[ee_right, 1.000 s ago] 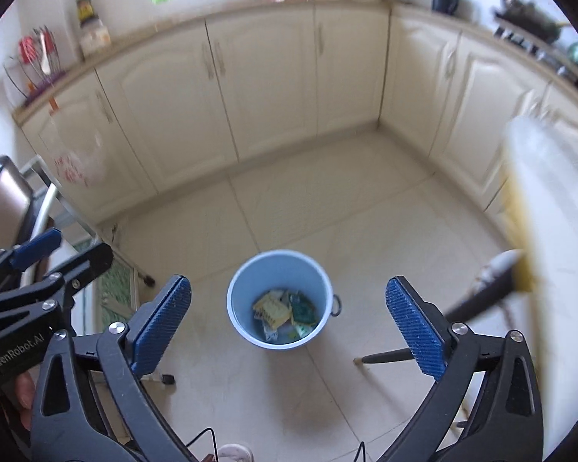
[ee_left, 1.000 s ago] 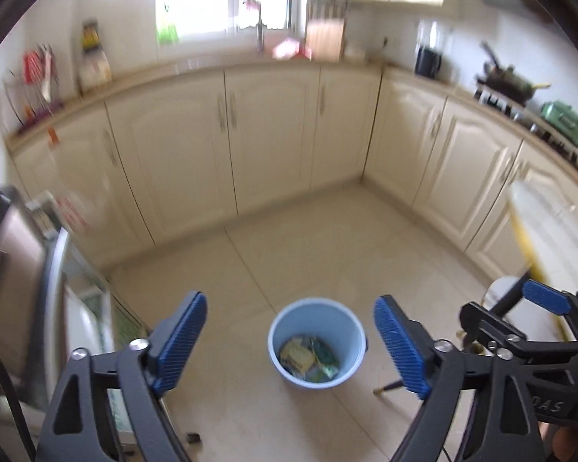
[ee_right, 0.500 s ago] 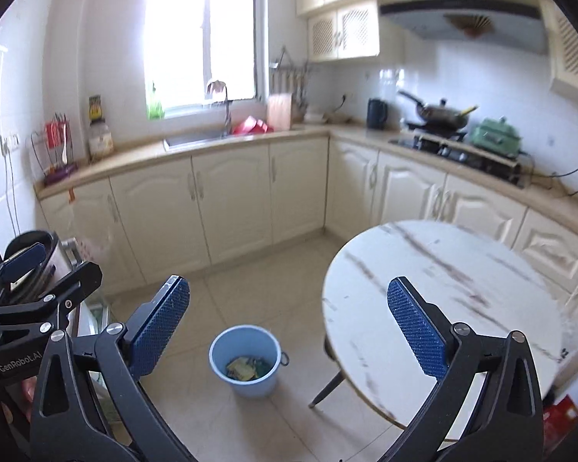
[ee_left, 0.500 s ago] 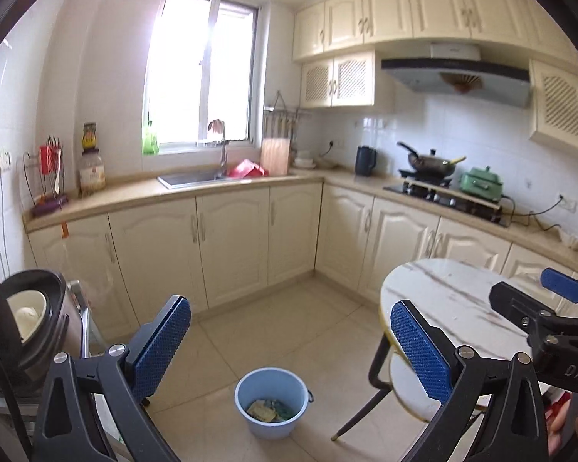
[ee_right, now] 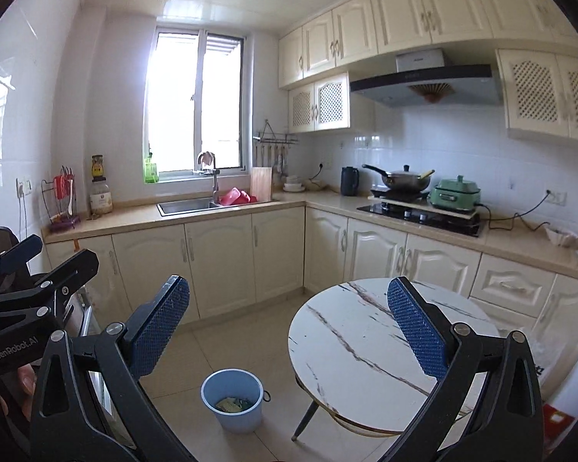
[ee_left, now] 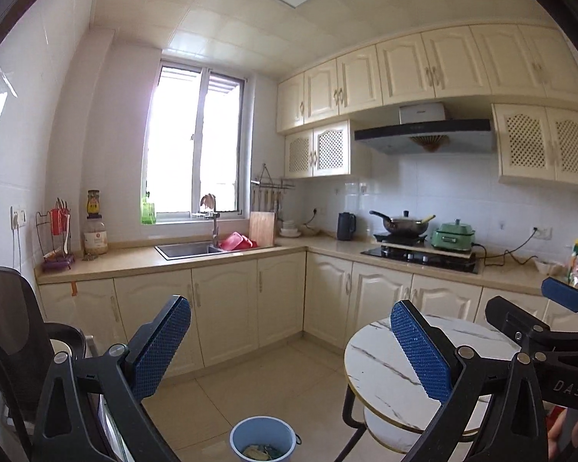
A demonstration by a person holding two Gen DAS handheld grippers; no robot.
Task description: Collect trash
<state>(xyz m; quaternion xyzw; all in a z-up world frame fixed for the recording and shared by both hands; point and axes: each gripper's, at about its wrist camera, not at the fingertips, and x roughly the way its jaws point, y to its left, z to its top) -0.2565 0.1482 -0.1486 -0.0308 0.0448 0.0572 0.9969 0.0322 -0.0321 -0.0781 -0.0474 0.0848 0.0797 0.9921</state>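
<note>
A light blue bucket [ee_right: 233, 400] stands on the tiled floor left of a round marble-top table [ee_right: 366, 350]. Crumpled yellow and green wrappers [ee_right: 233, 404] lie inside it. The bucket also shows at the bottom edge of the left wrist view [ee_left: 263, 439], with trash [ee_left: 260, 452] inside. My left gripper [ee_left: 289, 350] is open and empty, held high and level. My right gripper [ee_right: 287, 335] is open and empty, also raised above the bucket and table. Each gripper shows at the edge of the other's view.
Cream kitchen cabinets [ee_right: 219, 261] run along the back and right walls, with a sink [ee_right: 189, 206], a stove with a pan [ee_right: 404, 183] and a green pot [ee_right: 456, 190]. An appliance [ee_left: 11, 331] stands at the left. The table [ee_left: 397, 377] stands right of the bucket.
Both grippers have tilted up from looking down at the bucket to facing the kitchen wall. The bucket has slid to the bottom of both views. Both stay open.
</note>
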